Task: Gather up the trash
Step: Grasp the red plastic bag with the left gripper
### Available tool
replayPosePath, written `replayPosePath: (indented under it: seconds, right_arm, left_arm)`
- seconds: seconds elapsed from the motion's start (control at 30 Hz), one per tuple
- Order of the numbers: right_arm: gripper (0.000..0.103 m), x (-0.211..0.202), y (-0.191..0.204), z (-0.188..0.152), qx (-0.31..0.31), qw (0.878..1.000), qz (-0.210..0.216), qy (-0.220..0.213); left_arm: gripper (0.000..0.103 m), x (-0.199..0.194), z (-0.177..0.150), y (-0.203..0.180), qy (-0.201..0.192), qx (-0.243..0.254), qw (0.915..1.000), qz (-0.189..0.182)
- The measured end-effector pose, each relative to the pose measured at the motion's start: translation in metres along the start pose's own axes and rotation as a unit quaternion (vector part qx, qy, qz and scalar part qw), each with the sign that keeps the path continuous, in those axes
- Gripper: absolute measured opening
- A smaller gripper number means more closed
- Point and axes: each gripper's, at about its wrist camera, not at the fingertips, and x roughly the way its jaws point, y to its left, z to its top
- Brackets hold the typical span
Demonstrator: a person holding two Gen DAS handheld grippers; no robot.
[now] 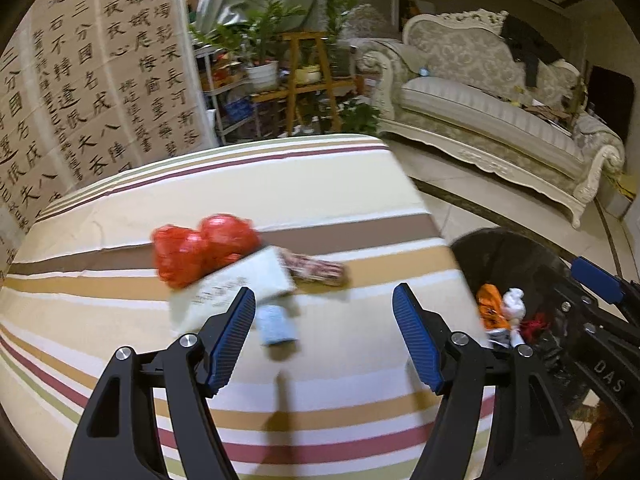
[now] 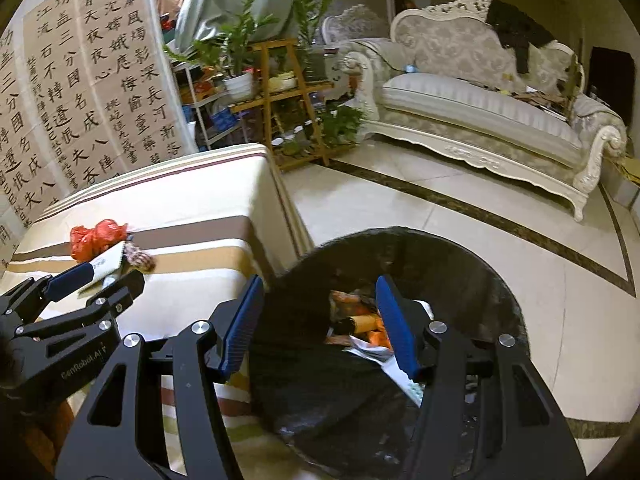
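Left wrist view: on the striped table (image 1: 280, 184) lies a small heap of trash. A red plastic bag (image 1: 204, 246) sits farthest back, a pale paper card (image 1: 236, 286) lies just in front of it with its long axis running from near left to far right, a dark patterned wrapper (image 1: 316, 270) lies along the card's right end, and a small blue-white packet (image 1: 276, 326) sits nearest. The left gripper (image 1: 324, 312) hangs over the packet, jaws wide apart and holding nothing.

Right wrist view: the black trash bin (image 2: 460, 256) stands on the floor just right of the table (image 2: 192, 196), with orange and white wrappers (image 2: 360, 324) inside. The right gripper (image 2: 318, 306) hovers above the bin, jaws about half open and empty.
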Motion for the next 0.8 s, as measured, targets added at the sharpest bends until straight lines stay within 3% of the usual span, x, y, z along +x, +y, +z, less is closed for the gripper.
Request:
replayPosePath:
  seconds: [0.27,0.47,0.67,0.8]
  right_arm:
    - [0.057,0.005,0.034,0.013,-0.023,0.999,0.023,0.000]
    - [0.058,0.016,0.055,0.018,-0.037,0.999,0.037,0.008]
    - [0.058,0.026,0.075,0.019,-0.051,0.997,0.047,0.019]
    - [0.058,0.030,0.086,0.020,-0.060,0.997,0.053,0.024]
  left_arm:
    - [0.073,0.016,0.016,0.058,-0.003,-0.037,0.9980,0.051]
    - [0.072,0.037,0.022,0.077,0.023,-0.046,0.9978,0.041]
    - [0.040,0.040,0.020,0.075,0.026,-0.025,0.9991,0.023]
    - [0.035,0.037,0.018,0.075,0.020,-0.020,0.9995,0.016]
